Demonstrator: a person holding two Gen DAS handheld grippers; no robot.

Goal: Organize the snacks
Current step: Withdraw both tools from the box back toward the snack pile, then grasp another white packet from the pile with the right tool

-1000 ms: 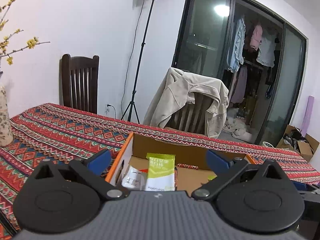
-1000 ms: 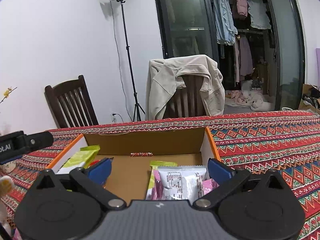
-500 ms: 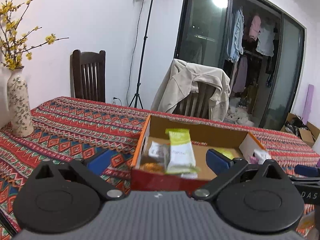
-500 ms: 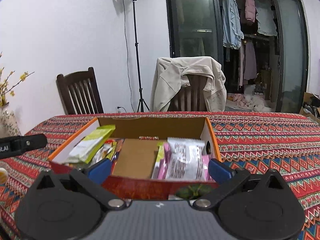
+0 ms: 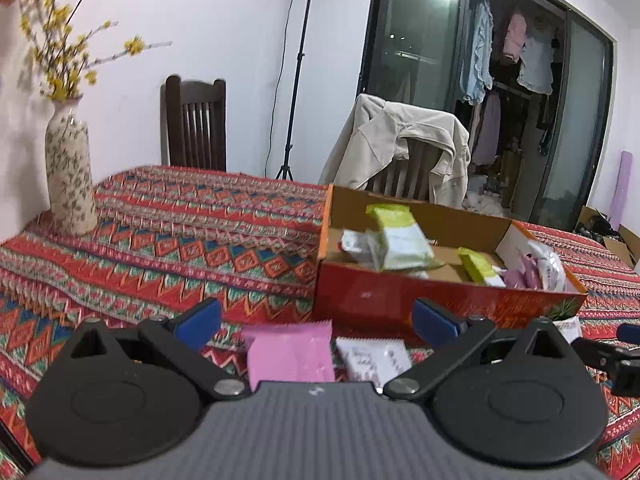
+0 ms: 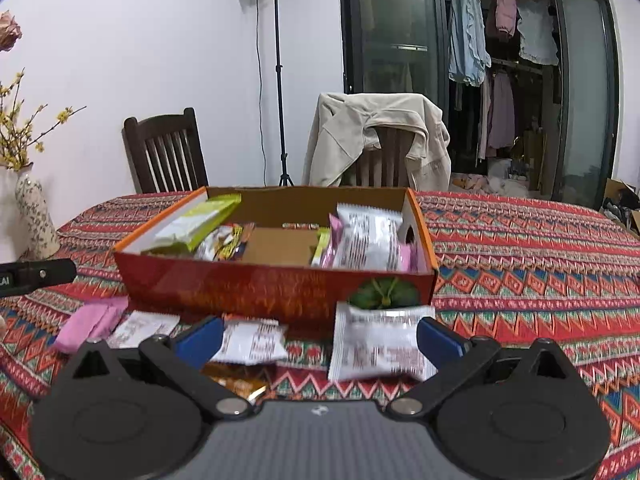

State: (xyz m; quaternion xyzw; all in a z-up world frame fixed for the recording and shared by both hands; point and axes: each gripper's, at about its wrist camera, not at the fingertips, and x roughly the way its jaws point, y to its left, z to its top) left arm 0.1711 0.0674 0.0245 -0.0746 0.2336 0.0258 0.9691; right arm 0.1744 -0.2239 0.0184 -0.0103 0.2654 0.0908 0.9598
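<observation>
1. Both cameras have pulled back from the box (image 6: 276,284): a second ago they looked down into it, now its red front wall shows in full, with loose packets on the table (image 6: 520,248) in front.
2. Left gripper (image 5: 316,320) hangs wide open and empty over the pink packet (image 5: 290,354) and a white packet (image 5: 374,358) just beside it, both near the table's front edge.
3. Right gripper (image 6: 318,336) is spread just as wide, nothing held, a small white packet (image 6: 250,340) and a bigger white packet (image 6: 380,342) lying flat between its tips.
4. My read: one drop-off is done and the next pick-up starts here, with several snacks left outside.
5. Box is stiff cardboard, orange rim, brown inside; a green packet (image 6: 196,220) leans at its left wall, white and pink ones stand at its right.
6. Packets look like thin crinkly film with serrated ends; the cloth is a woven zigzag pattern.
</observation>
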